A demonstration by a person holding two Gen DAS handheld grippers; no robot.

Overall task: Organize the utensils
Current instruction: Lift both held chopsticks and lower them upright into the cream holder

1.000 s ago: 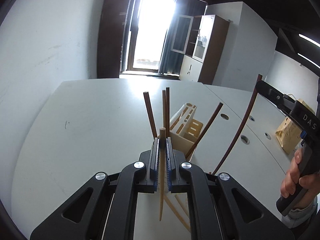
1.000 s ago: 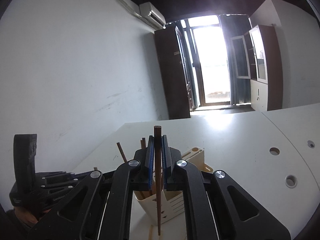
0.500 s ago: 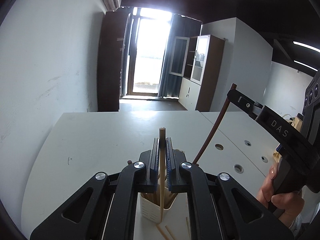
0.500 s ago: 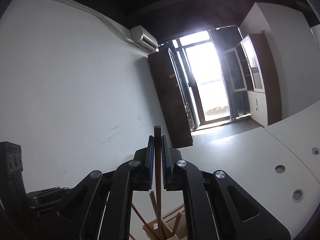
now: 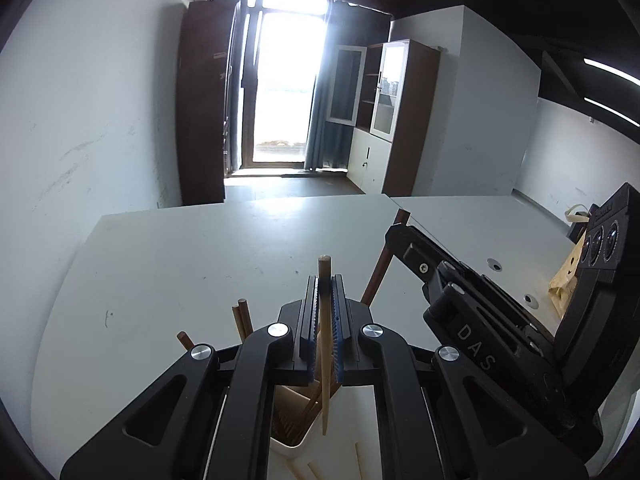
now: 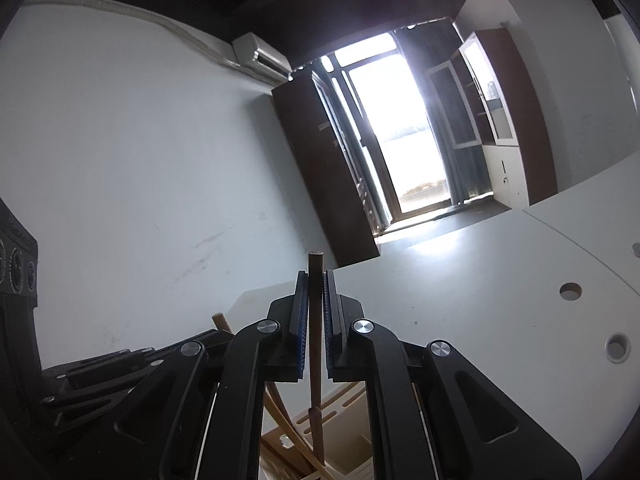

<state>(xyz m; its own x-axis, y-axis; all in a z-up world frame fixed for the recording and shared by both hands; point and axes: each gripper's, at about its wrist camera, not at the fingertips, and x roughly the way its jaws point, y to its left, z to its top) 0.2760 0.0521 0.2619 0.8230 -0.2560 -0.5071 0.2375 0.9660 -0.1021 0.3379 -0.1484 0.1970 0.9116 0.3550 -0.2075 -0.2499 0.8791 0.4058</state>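
While both hand-held tools hang above the utensil holder point(image 5: 298, 446), each one pinches a single chopstick. The left gripper point(image 5: 325, 280) has its blue pads pressed onto a pale chopstick point(image 5: 325, 344) that stands nearly upright, its lower tip just over the holder's near rim. Inside the holder several dark chopsticks point(image 5: 242, 318) lean, their ends poking up to the left of the jaws. Loose pale sticks point(image 5: 358, 456) lie on the white table point(image 5: 180, 264) just beside the holder. The right gripper point(image 6: 316, 280), seen to the right of the holder from the left camera, clamps a dark brown chopstick point(image 6: 316, 360) whose lower end reaches down over the holder's slotted cream compartment point(image 6: 340, 412); whether it touches the holder cannot be told.
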